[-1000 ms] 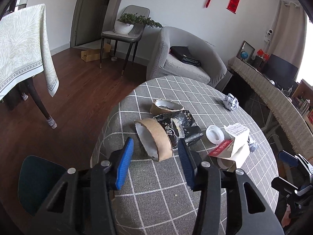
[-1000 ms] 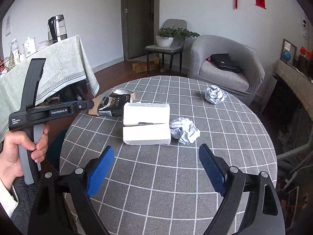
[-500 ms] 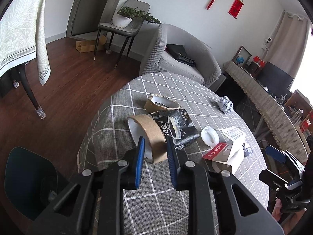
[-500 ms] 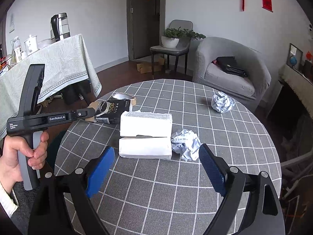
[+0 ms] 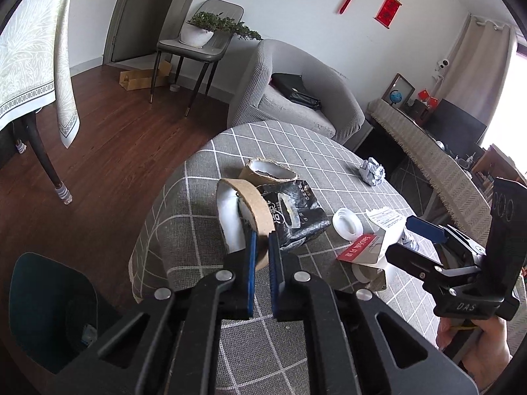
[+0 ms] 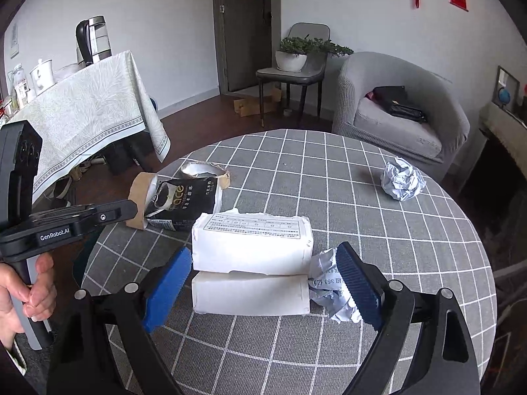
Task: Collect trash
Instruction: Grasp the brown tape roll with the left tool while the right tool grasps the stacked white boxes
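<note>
Trash lies scattered on the round checked worktop (image 6: 329, 171), and the left gripper (image 5: 260, 250) has taken one piece.
Its jaws have just closed and clamp the brown cardboard ring (image 5: 250, 204) near the worktop's edge, beside a black wrapper (image 5: 296, 214). The right gripper (image 6: 263, 283) has its jaws wide apart either side of a white torn box (image 6: 252, 263), with crumpled paper (image 6: 324, 283) against its right pad.

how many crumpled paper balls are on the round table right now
2. One crumpled paper ball lies alone near the table's far right edge. The other sits beside the white packet, partly behind the right gripper's finger. More could be hidden behind other trash.
</note>
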